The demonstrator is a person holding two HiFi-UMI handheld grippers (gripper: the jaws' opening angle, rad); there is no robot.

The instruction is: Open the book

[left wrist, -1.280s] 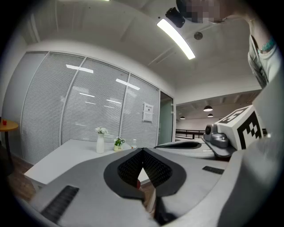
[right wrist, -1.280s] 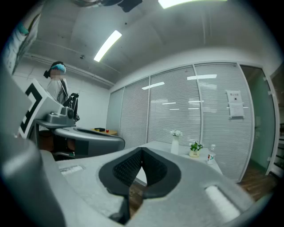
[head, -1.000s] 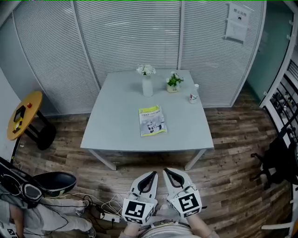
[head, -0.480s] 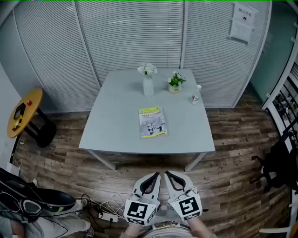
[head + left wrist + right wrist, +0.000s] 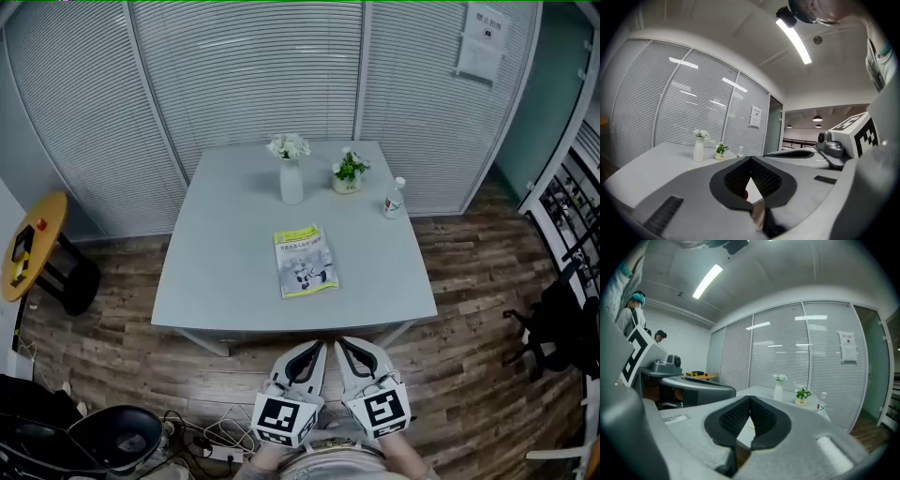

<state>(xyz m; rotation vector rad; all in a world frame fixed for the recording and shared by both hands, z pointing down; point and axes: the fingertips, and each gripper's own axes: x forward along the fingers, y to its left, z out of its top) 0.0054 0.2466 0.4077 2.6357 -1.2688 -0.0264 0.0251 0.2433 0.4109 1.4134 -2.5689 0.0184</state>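
Observation:
The book point(image 5: 305, 262) lies closed, with a yellow-and-white cover, near the middle of the grey table point(image 5: 206, 281). My left gripper point(image 5: 317, 347) and right gripper point(image 5: 340, 344) hang side by side over the wooden floor, just short of the table's front edge. Both point at the table, and both are shut and empty. In the left gripper view the left gripper point(image 5: 750, 160) shows jaws meeting at the tip, with the right gripper's marker cube point(image 5: 855, 136) beside it. The right gripper point(image 5: 750, 399) looks the same in its own view.
A white vase with flowers point(image 5: 291, 174), a small potted plant point(image 5: 348, 172) and a small bottle point(image 5: 394, 198) stand at the table's far side. A yellow round side table point(image 5: 28, 246) is at left, cables point(image 5: 202, 433) and a black seat point(image 5: 117, 439) lower left, a black chair point(image 5: 561, 328) at right.
Both grippers have moved forward together, closer to the table's front edge, still shut. The table and book now sit lower and nearer in the head view.

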